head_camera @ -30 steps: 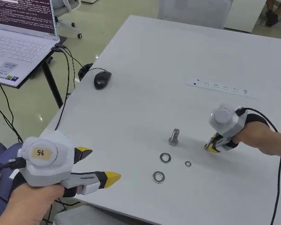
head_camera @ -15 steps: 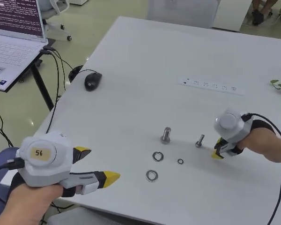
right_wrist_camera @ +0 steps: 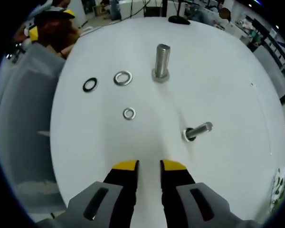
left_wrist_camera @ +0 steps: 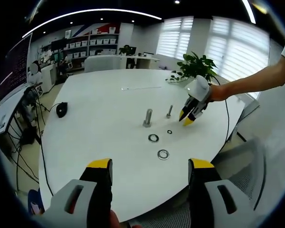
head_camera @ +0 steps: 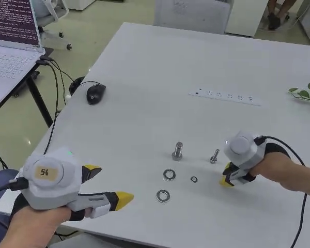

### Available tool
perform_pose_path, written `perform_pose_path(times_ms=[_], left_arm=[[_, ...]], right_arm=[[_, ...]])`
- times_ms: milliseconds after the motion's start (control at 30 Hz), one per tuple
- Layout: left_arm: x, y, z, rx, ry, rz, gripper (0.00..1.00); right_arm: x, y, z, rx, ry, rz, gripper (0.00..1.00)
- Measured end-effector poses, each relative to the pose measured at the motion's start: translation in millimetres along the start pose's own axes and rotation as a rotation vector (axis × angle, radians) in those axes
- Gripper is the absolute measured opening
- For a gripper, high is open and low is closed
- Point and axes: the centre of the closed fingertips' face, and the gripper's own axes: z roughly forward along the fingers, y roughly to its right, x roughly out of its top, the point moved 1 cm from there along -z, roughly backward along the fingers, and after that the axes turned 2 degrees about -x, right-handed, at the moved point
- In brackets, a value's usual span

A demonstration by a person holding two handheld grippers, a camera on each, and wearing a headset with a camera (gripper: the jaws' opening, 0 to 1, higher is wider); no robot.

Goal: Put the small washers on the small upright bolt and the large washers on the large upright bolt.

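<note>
Two bolts (head_camera: 177,151), three washers (head_camera: 169,174) on your table (head_camera: 144,77)
Your left gripper (left_wrist_camera: 150,164) is wide open, empty; right gripper (right_wrist_camera: 149,165) barely open, empty too.

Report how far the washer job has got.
Done: the large bolt and small bolt stand upright. In hand: nothing; the right gripper sits beside the small bolt, jaws narrowly apart and empty, and the left gripper is open. Left: all of it; two large washers and one small washer lie flat on the table.
</note>
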Motion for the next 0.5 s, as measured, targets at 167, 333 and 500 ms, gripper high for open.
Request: perform_pose_path(times_ms=[167,333,500], left_arm=[[-0.9,0.7,-0.5,0.002,-0.002,0.000,0.64],[-1.8,1.2,-1.9,0.005,-0.001,-0.001,0.64],[-4.0,0.4,-4.4,0.012,-0.002,-0.009,0.64]], right_arm=[[18.9,-10.5,10.4,0.026,0.027,-0.024,0.19],[37.8,-21.6,19.8,0.044,0.042,-0.070,0.19],[47.2,-23.3,26.5,0.048,0.044,-0.090,0.19]])
